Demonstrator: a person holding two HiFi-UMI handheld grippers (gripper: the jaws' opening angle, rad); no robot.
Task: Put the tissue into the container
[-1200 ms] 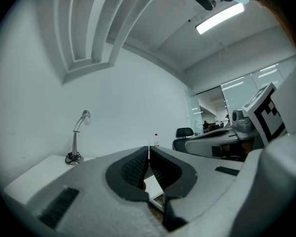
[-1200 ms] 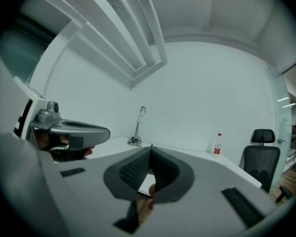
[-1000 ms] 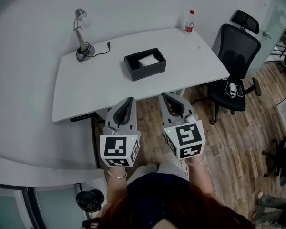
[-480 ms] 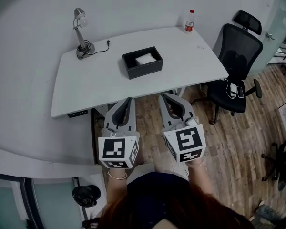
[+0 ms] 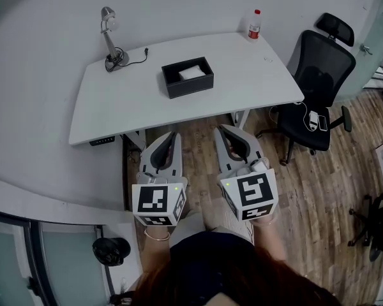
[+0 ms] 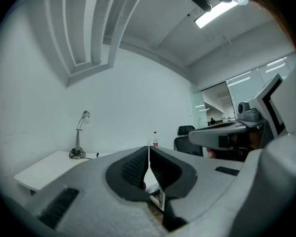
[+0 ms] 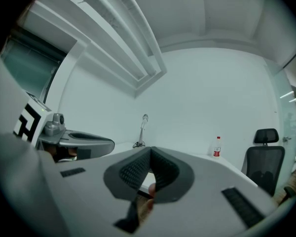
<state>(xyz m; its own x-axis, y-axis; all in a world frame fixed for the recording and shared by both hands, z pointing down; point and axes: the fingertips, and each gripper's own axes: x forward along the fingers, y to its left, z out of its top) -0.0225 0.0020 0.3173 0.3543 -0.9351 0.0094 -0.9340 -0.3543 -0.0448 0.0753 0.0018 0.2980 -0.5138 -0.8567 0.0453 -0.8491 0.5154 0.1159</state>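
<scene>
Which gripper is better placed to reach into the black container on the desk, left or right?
Left, narrowly. Both grippers are shut, empty and short of the desk's near edge. The left gripper points almost straight at the black container, while the right gripper sits further off to its side.

Wall: plain white wall point(image 5: 179, 2) running behind everything.
Surface: white surface point(image 5: 255, 75) with rounded corners, set against that wall.
Floor: brown wood-plank floor point(image 5: 319, 190).
Chair: black office chair point(image 5: 319, 69) parked at the surface's right end.
Lamp: silver desk lamp point(image 5: 108, 27) on the far left corner, cord trailing.
Ceiling: strip light point(image 6: 214, 14) glowing overhead.
</scene>
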